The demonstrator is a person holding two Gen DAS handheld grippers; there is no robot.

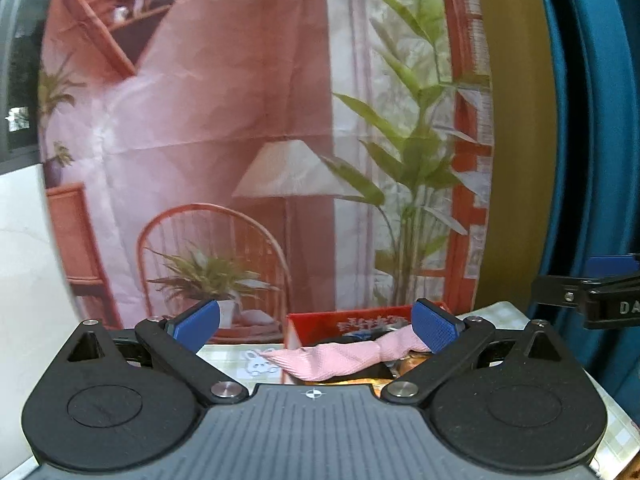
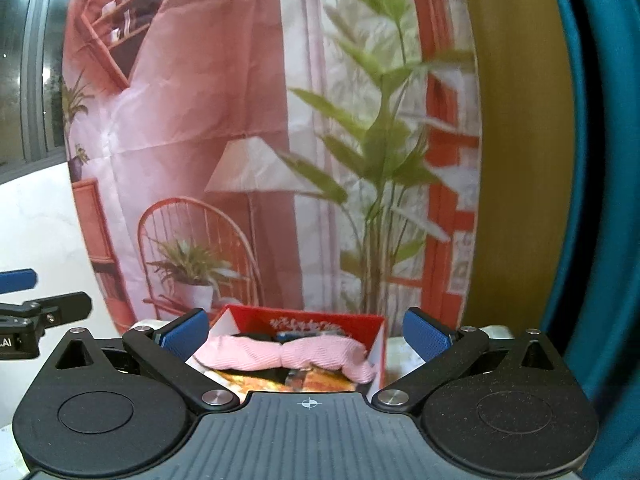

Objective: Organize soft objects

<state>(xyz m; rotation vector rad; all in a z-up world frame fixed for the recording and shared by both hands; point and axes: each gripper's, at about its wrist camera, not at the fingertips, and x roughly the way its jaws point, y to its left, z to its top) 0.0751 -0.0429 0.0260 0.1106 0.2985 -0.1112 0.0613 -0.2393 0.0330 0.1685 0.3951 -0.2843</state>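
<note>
Pink cloth [image 1: 340,358], twisted at its middle like a bow, lies across the top of a red box [image 1: 352,318] in the left wrist view, one end poking out past the box's left edge over the worktop [image 1: 232,354]. The left tongs [image 1: 316,326] are spread wide and grasp nothing; the cloth's right end runs behind the right blue pad [image 1: 434,330], and contact there cannot be told. A checked covering with a small rabbit print [image 1: 258,362] lies on the worktop left of the box, with bare room there. The right tongs [image 1: 600,300] show at the far right edge, apart from the box.

From the right wrist, the pink cloth [image 2: 288,354] drapes over dark items inside the red box [image 2: 312,322], its right end hanging at the box's right wall. The right tongs [image 2: 306,336] are released, the 2 pads flanking the box with open space on each side. The left tongs [image 2: 24,308] sit at the left edge, well apart. A printed backdrop [image 2: 240,120] of a lamp, chair and plants hangs close behind the box; a teal curtain [image 2: 600,200] fills the right.
</note>
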